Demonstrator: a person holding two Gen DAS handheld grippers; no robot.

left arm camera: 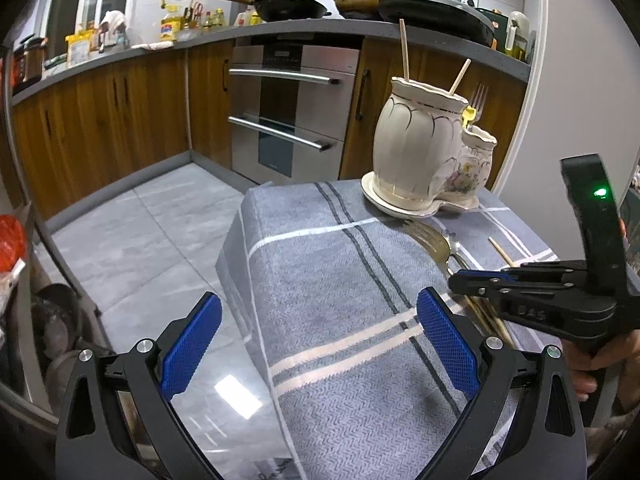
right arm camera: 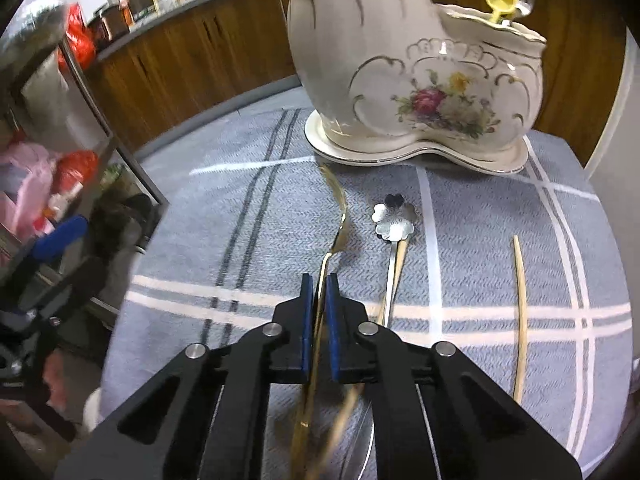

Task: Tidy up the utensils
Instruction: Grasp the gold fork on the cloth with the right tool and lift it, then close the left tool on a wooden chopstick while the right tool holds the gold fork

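A gold fork (right arm camera: pixel 338 200) lies on the grey striped towel (right arm camera: pixel 240 208), and my right gripper (right arm camera: pixel 319 280) is shut on its thin handle. To its right lie a flower-bowled spoon (right arm camera: pixel 394 220) and a single chopstick (right arm camera: pixel 520 312). Behind them stands a cream ceramic two-pot holder (right arm camera: pixel 400 72) with a yellow-handled utensil (right arm camera: pixel 500 4) in its small pot. In the left wrist view the holder (left arm camera: pixel 416 148) holds two chopsticks (left arm camera: pixel 405 48) and a fork (left arm camera: pixel 480 96). My left gripper (left arm camera: pixel 320 298) hangs open over the towel's left edge, with the right gripper (left arm camera: pixel 454 278) to its right.
The towel-covered table drops off at the left to a grey tiled floor (left arm camera: pixel 140 240). A steel oven (left arm camera: pixel 288 112) and wooden cabinets (left arm camera: pixel 100 128) stand beyond. A cluttered metal rack (right arm camera: pixel 60 160) is at the left. A hand (left arm camera: pixel 592 364) holds the right gripper.
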